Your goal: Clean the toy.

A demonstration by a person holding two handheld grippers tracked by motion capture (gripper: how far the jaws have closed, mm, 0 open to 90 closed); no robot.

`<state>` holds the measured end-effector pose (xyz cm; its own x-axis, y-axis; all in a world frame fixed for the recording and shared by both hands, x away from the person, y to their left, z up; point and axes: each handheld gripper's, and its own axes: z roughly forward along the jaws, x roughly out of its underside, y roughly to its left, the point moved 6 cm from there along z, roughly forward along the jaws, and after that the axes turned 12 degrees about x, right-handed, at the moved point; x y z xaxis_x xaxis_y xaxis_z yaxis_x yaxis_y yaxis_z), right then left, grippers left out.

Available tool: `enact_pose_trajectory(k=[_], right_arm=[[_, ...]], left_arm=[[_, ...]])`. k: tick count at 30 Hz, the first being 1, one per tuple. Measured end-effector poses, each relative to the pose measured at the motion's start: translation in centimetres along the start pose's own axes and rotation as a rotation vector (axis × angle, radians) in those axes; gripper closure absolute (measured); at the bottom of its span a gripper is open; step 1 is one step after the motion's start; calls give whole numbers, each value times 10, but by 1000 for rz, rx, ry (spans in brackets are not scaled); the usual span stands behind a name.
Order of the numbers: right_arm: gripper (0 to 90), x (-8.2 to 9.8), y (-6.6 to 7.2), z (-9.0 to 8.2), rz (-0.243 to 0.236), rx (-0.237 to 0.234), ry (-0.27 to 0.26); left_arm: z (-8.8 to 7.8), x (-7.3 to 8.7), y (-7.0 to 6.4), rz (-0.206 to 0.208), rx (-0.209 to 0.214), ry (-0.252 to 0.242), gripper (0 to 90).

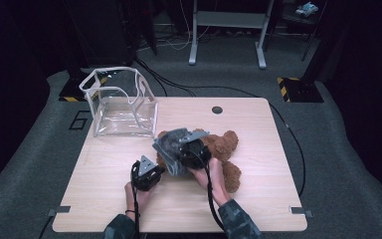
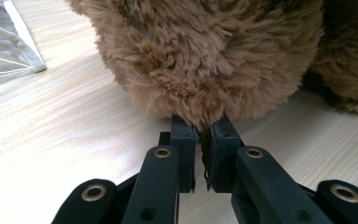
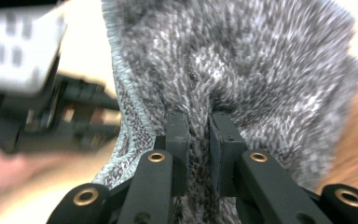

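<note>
A brown plush teddy bear (image 1: 226,149) lies on the wooden table (image 1: 258,209), right of centre. A grey knitted garment (image 1: 171,147) covers its left part. My left gripper (image 1: 154,167) sits low at the bear's left side, shut on a tuft of the bear's brown fur (image 2: 205,70). My right gripper (image 1: 191,149) is over the bear's middle, shut on a fold of the grey knit (image 3: 223,70). In the right gripper view the left gripper (image 3: 51,116) appears blurred at the left.
A clear plastic box (image 1: 119,102) with white edging stands at the table's far left corner. A round cable hole (image 1: 217,109) is at the far edge. Cables trail across the grey floor behind, near a metal stand (image 1: 227,30).
</note>
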<state>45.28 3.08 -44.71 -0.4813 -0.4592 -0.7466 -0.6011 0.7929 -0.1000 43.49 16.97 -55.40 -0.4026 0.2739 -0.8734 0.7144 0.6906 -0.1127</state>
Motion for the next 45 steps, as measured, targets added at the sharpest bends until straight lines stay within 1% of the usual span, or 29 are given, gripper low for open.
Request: enact_pose_trajectory(k=[1, 2, 3, 4, 5, 7, 9, 12, 13, 16, 18, 19, 21, 23, 24, 25, 26, 28, 29, 30, 31, 32, 34, 37, 40, 41, 42, 44, 45], right_arm=[[799, -4, -2, 2, -3, -1, -2], [799, -4, -2, 9, -6, 6, 16], [800, -1, -1, 14, -14, 4, 33], [800, 4, 3, 19, -1, 0, 43], [802, 9, 5, 23, -6, -5, 42], [803, 17, 7, 25, -6, -11, 44], [805, 28, 9, 27, 8, -18, 59], [807, 46, 13, 32, 10, -17, 112], [807, 53, 14, 35, 8, -15, 136], [807, 66, 16, 40, -6, -10, 179], [806, 67, 16, 38, -20, -14, 192], [805, 64, 15, 34, -18, -16, 191], [804, 52, 10, 22, -9, -18, 151], [803, 30, 1, 6, -9, 0, 83], [802, 23, -1, 2, 1, 4, 65], [802, 11, -6, 0, 1, 20, 41], [802, 6, -7, 0, 7, 29, 39], [802, 0, -11, 8, -15, 38, 61], [802, 1, -12, 14, -23, 51, 71], [802, 3, -14, 17, -10, 48, 78], [802, 6, -16, 16, -3, 44, 78], [802, 9, -19, 16, 0, 50, 73], [803, 14, -24, 14, 15, 74, 80], [803, 25, -36, 7, 37, 86, 82], [803, 35, -48, -3, 61, 101, 76], [803, 35, -48, -3, 61, 101, 76], [803, 41, -50, -6, 84, 98, 79], [804, 47, -48, -6, 84, 86, 80], [804, 49, -45, -5, 72, 86, 80]], left_arm=[[0, 0, 1, 8, -2, 0, 832], [0, 0, 1, 4, -3, 0, 833], [0, 0, 1, 2, -7, -3, 835], [0, 0, 0, -3, -1, 9, 839], [0, 0, 1, 0, -2, 14, 841], [0, 0, 1, 3, -4, 15, 843], [0, 0, 1, 4, -8, 6, 842], [0, 0, 2, 6, -11, 3, 843], [-1, 0, 2, 5, -4, 12, 843], [0, 0, 2, 7, -8, 6, 843], [0, 0, 1, 5, -6, 7, 843], [-1, 0, 1, 4, -5, 3, 843], [-1, 0, 2, 11, -2, 7, 845], [0, 0, 1, 7, -4, 6, 845], [0, 0, 1, 2, -2, 5, 846], [0, 0, 0, -3, -1, 3, 846], [0, 0, 0, -2, -2, 4, 846], [0, 0, 2, 6, -9, -1, 846], [-1, 0, 2, 6, -1, 9, 846], [-1, 0, 2, 6, -2, 8, 847], [-1, 0, 2, 11, -8, 5, 847], [-1, 0, 2, 10, -2, 10, 847], [0, 0, 2, 8, -9, -1, 848], [-1, 0, 1, 6, -2, 11, 849], [-1, 0, 1, 9, -2, 11, 849], [-1, 0, 1, 9, -2, 11, 849], [-1, 0, 1, 10, -3, 11, 849], [0, 0, 1, 16, -3, 17, 851], [0, 0, 1, 16, -2, 18, 851]])
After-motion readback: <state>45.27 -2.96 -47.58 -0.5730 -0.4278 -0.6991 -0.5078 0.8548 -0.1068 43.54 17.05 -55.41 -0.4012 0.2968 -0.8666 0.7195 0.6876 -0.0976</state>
